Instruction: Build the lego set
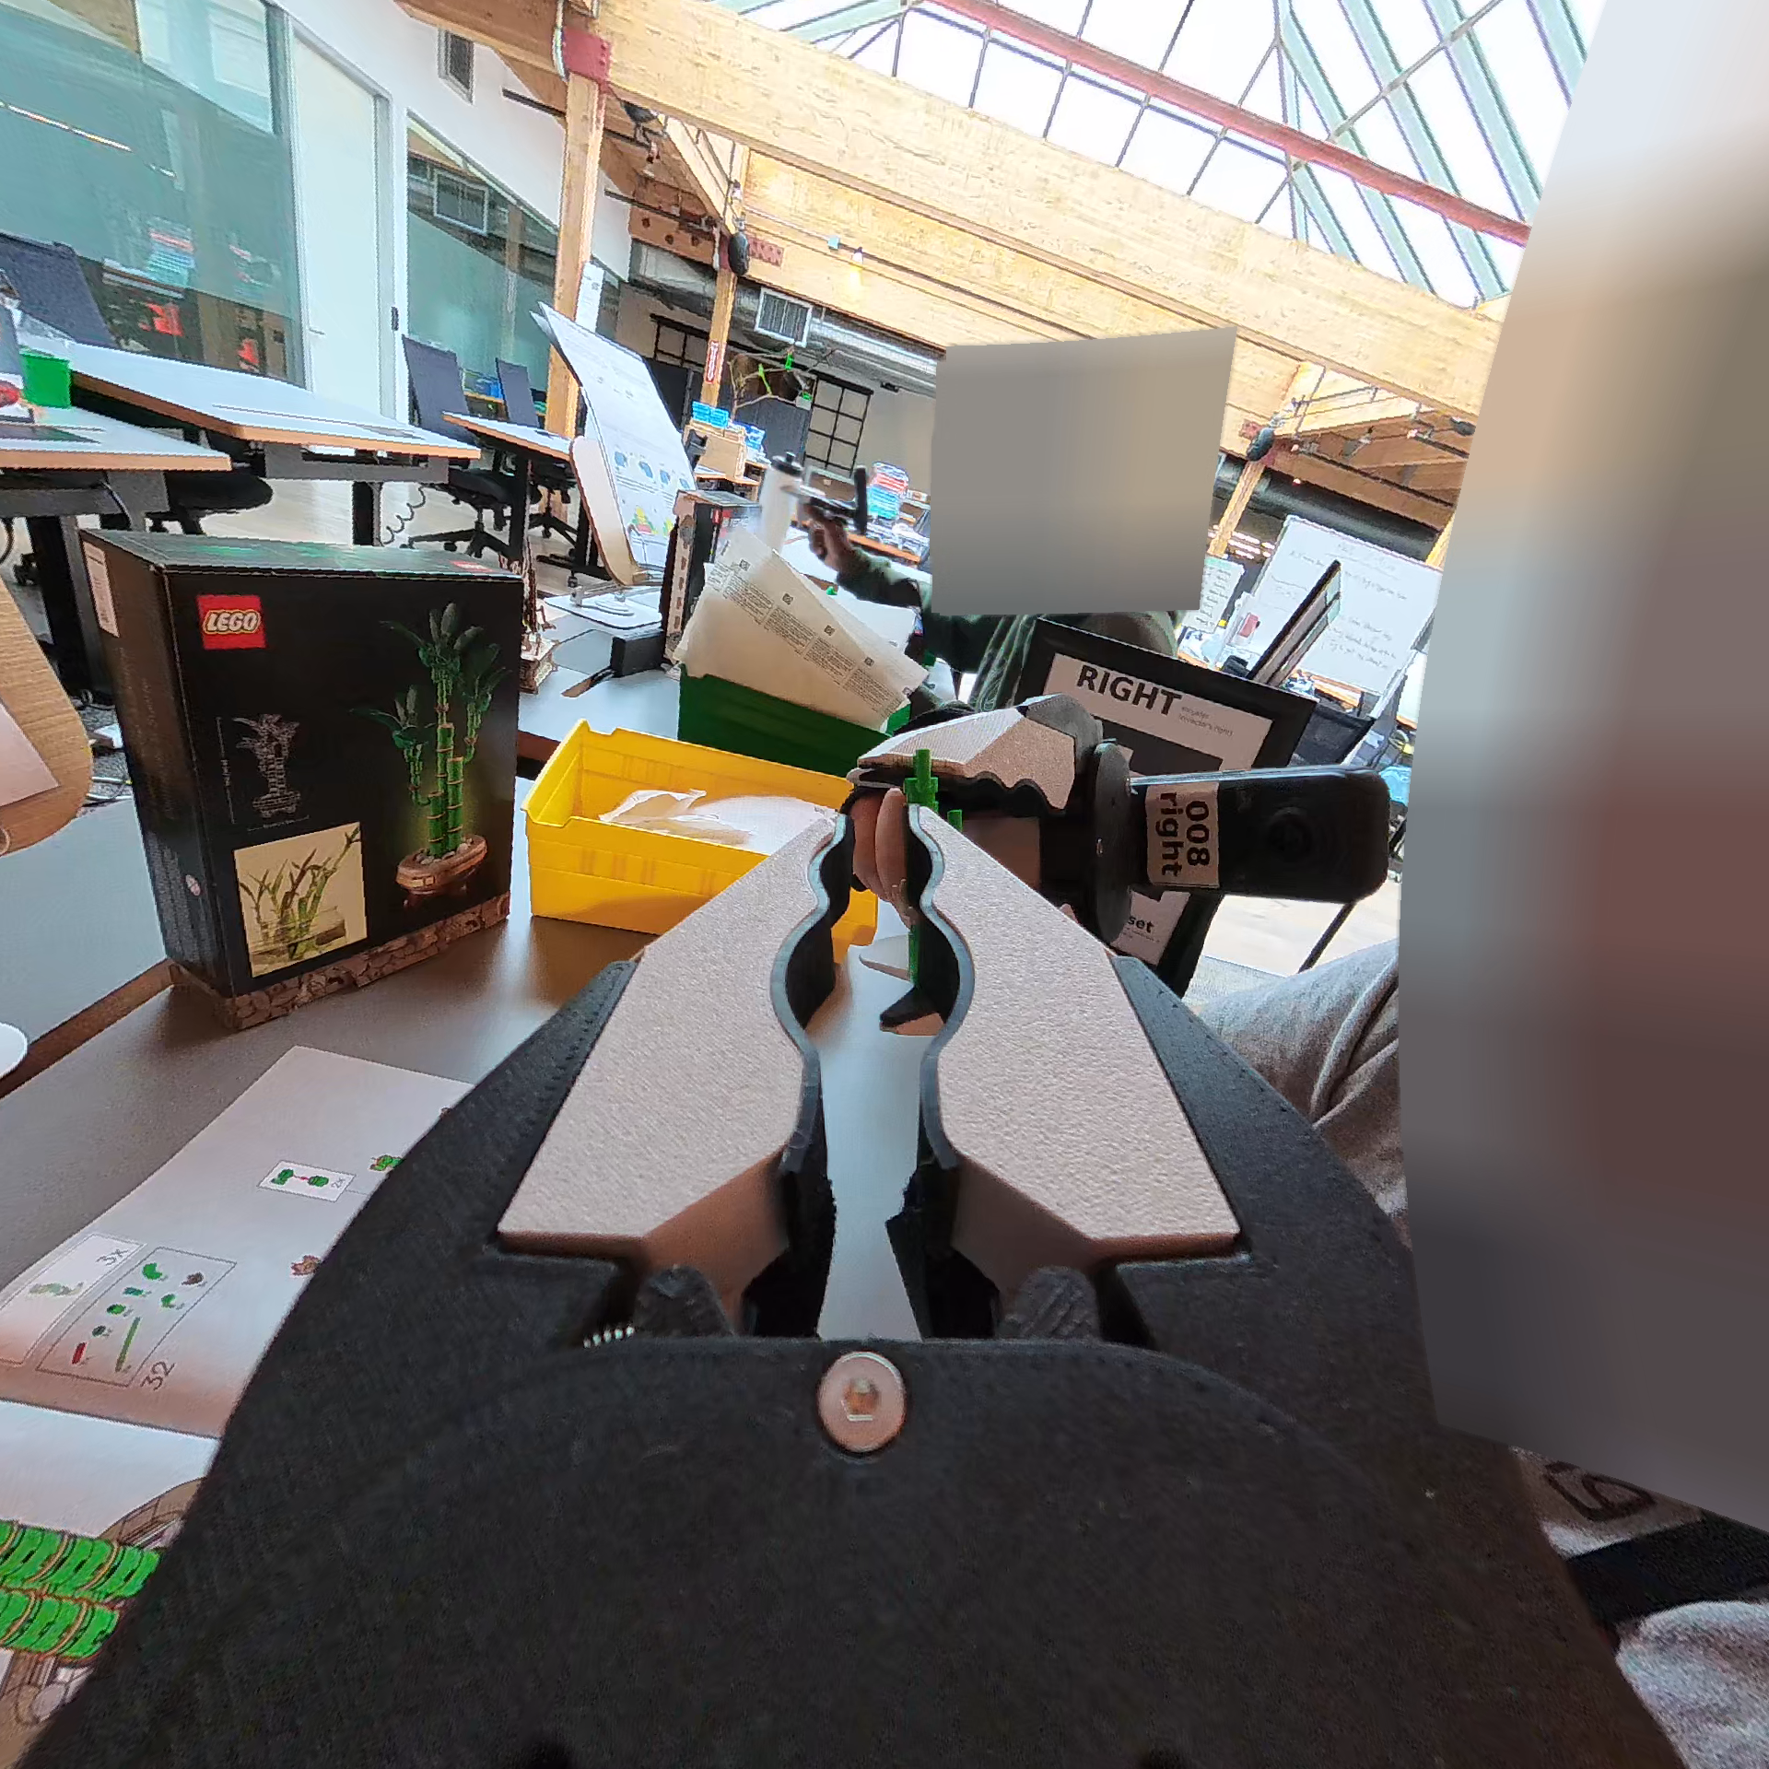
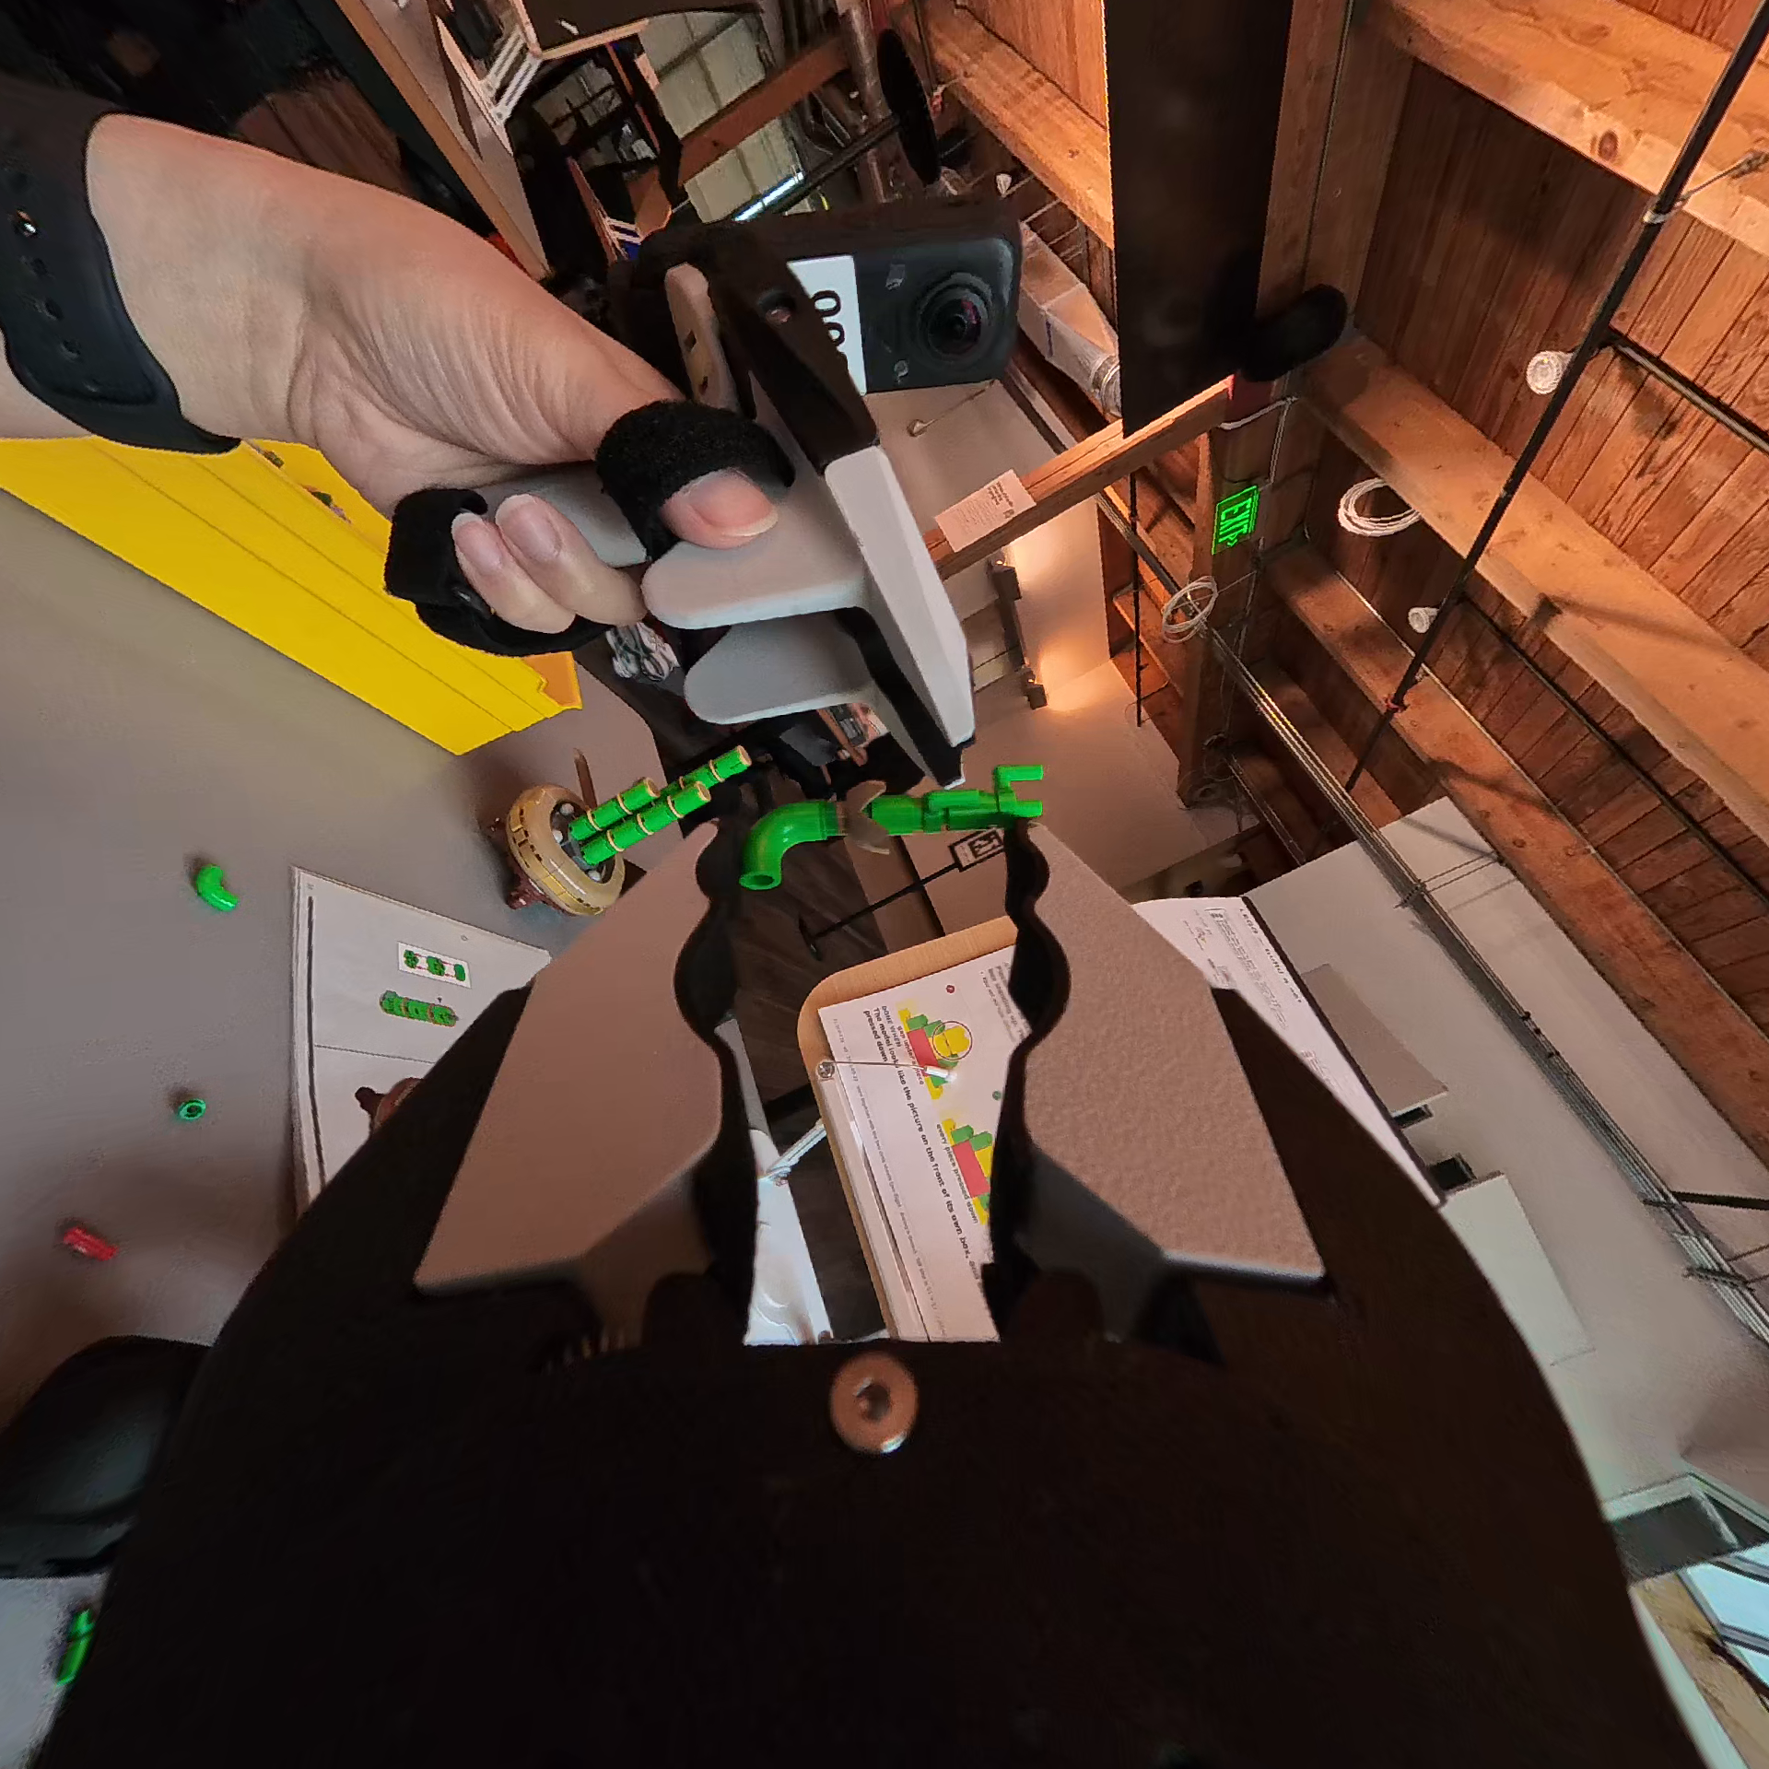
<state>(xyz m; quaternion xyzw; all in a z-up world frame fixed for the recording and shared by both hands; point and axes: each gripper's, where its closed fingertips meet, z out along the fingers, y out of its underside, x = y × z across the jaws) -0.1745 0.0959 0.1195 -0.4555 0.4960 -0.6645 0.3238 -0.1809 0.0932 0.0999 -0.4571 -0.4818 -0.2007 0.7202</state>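
Left hand-held gripper (image 2: 943,756) pinching green stem (image 2: 890,818), labelled box (image 1: 316,756)

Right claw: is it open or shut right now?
Open. The right claw has its fingers well apart, papers showing through the gap. The green stem lies across its tips; contact cannot be told.

Timber beams (image 1: 957,220), bright skylight (image 1: 1197,86), rows of desks (image 1: 287,421)

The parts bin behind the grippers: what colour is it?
Yellow; the parts bin shows best in the left wrist view.
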